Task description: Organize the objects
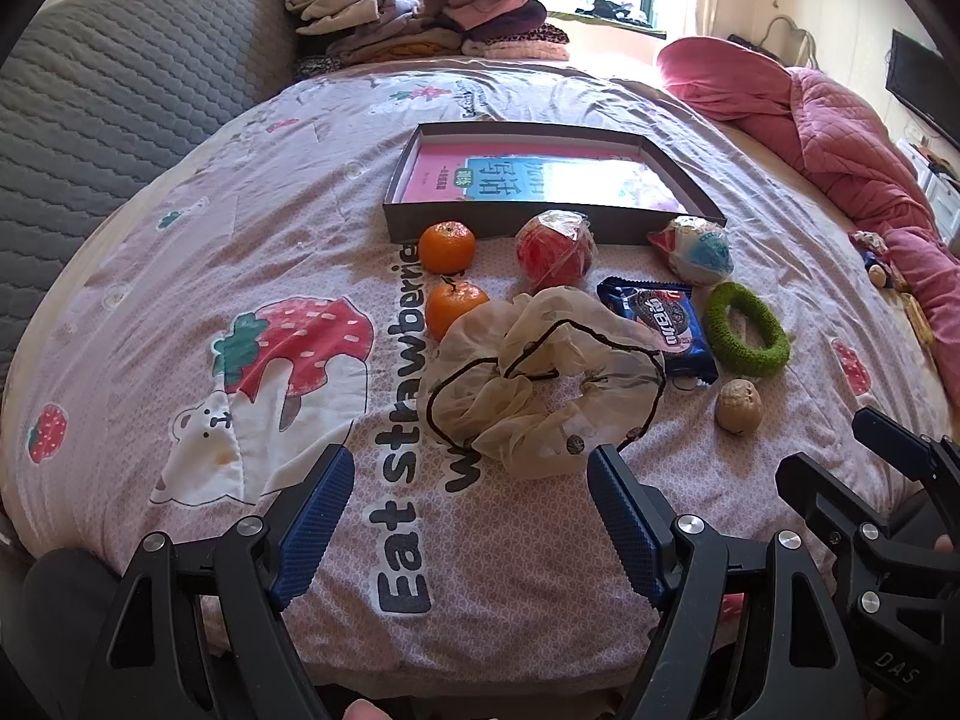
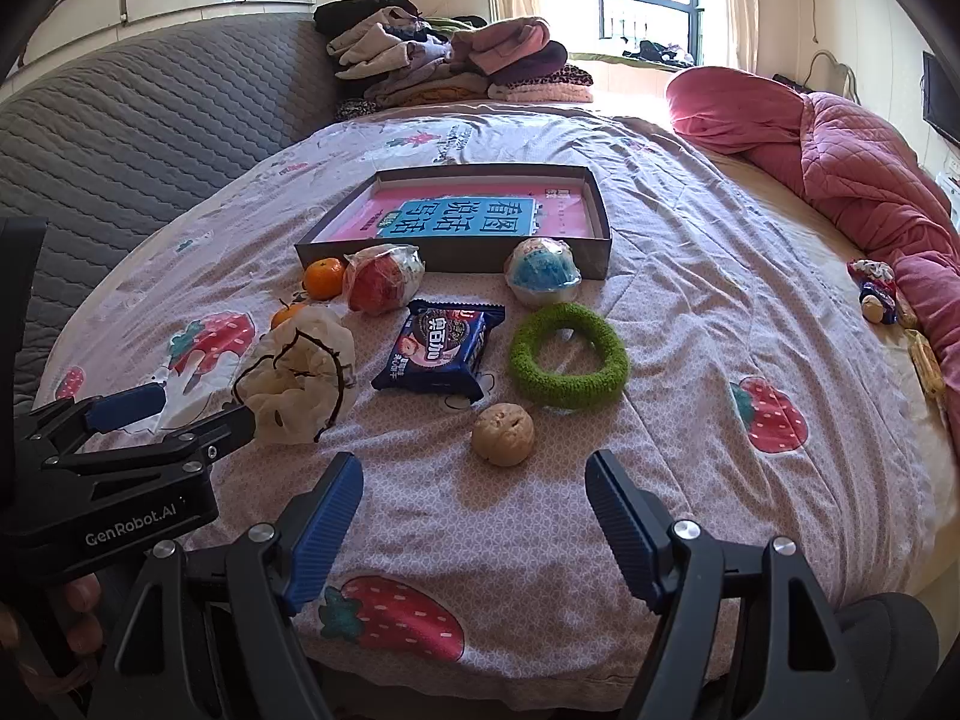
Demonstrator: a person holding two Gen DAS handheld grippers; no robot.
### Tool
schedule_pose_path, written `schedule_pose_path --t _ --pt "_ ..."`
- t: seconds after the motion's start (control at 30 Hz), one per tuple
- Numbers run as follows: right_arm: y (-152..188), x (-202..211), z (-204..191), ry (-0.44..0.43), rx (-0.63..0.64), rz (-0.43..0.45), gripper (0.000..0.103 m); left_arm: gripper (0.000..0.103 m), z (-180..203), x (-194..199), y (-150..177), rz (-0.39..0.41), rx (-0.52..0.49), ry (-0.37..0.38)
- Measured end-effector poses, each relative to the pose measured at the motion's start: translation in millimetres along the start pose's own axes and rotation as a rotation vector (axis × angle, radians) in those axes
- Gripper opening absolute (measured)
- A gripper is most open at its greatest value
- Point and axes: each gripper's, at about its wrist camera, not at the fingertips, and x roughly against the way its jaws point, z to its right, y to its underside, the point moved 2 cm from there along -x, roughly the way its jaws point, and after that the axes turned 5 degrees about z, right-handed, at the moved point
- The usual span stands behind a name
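Note:
On the bed lie two oranges [image 1: 446, 247], a red wrapped ball [image 1: 555, 250], a blue-and-white wrapped ball [image 1: 699, 250], a blue Oreo pack [image 1: 663, 324], a green knitted ring [image 1: 746, 328], a walnut [image 1: 738, 406] and a cream scrunchie [image 1: 540, 378], all in front of a shallow grey box [image 1: 414, 228] holding a pink book [image 1: 534, 180]. My left gripper [image 1: 471, 498] is open, just short of the scrunchie. My right gripper [image 2: 474, 501] is open, just short of the walnut [image 2: 503, 434], with the green ring [image 2: 567, 363] and Oreo pack [image 2: 438, 351] beyond.
A grey quilted headboard [image 1: 120, 108] runs along the left. Folded clothes [image 1: 420, 18] are stacked at the far end of the bed. A bunched pink quilt [image 1: 840, 138] lies on the right, with small toys [image 2: 876, 291] beside it.

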Motion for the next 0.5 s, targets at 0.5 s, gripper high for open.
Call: schedule_pose_path --t 0.5 --pt "0.6 -5.4 0.7 -0.003 -0.003 -0.009 0.076 0.081 0.3 -7.5 0.7 -0.012 0.001 0.017"
